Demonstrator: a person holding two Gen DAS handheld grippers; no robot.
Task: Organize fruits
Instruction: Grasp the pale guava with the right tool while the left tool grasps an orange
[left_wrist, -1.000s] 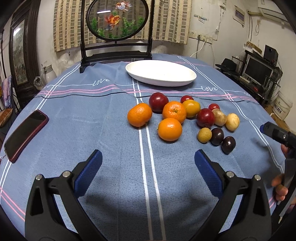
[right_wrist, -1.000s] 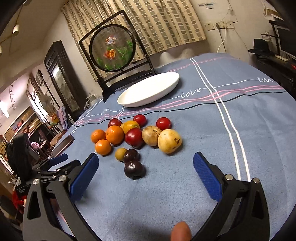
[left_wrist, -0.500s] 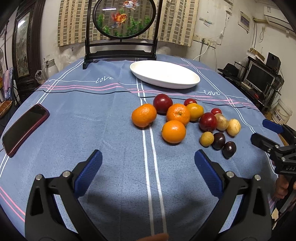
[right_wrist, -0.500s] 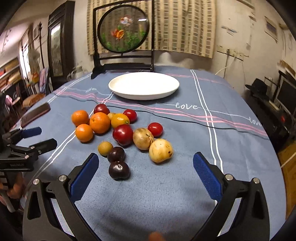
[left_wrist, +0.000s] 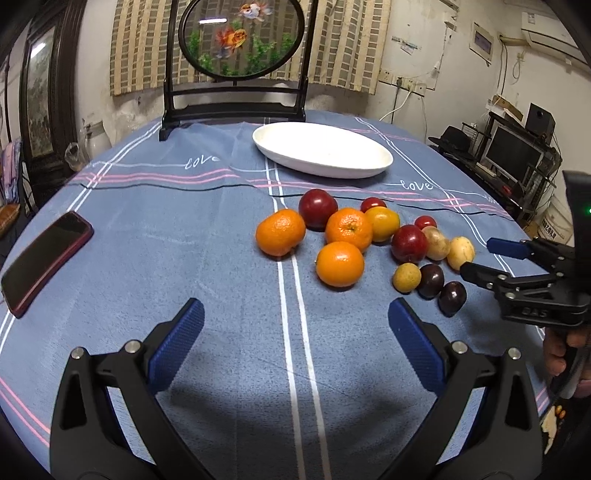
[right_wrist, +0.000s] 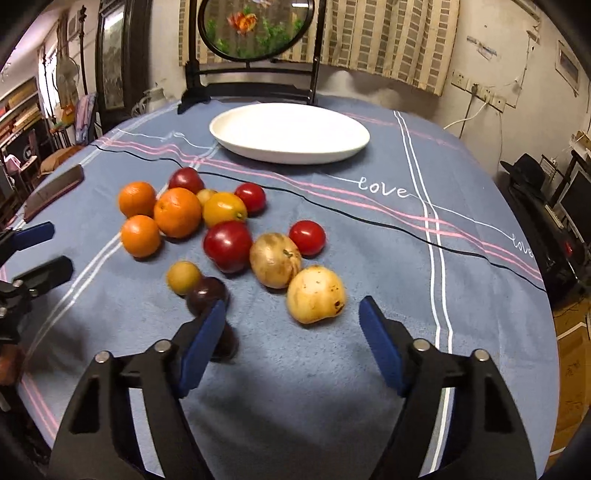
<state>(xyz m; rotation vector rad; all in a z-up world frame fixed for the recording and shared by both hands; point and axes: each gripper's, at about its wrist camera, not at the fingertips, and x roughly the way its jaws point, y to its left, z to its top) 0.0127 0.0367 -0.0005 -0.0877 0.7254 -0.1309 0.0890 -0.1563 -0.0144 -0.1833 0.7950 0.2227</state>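
Thirteen pieces of fruit lie clustered on the blue cloth-covered tabletop (right_wrist: 461, 295), in front of a white oval ceramic dish (right_wrist: 290, 133) that sits apart from them toward the far edge. At the left of the cluster are three round orange mandarins with dimpled skin (right_wrist: 177, 217), close enough to touch. Behind them is a dark red plum (right_wrist: 185, 180), and beside them a glossy yellow-orange tomato (right_wrist: 224, 209) with a small yellowish fruit half hidden behind it. Two shiny red cherry tomatoes (right_wrist: 307, 238) sit on the right side, one farther back than the other. A larger red plum (right_wrist: 228, 245) rests in the middle, touching a brownish, mottled passion fruit (right_wrist: 275, 260); just beside that is a paler yellow passion fruit with brown specks (right_wrist: 316, 294). Nearest the camera are a small round yellow fruit (right_wrist: 183, 277) and two dark purple, almost black, round fruits (right_wrist: 207, 291), one partly hidden behind a finger of the right tool.

Held low over the cloth, the right tool (right_wrist: 290, 326) has just been narrowing its jaws, yet they are still released, with nothing pressed between the blue pads; the pale passion fruit lies just ahead of the gap. In the left wrist view, the left tool (left_wrist: 295, 336) stands wide and released over bare cloth, well short of the fruit. A dark red-cased phone (left_wrist: 46, 260) lies at the left edge of the tabletop.
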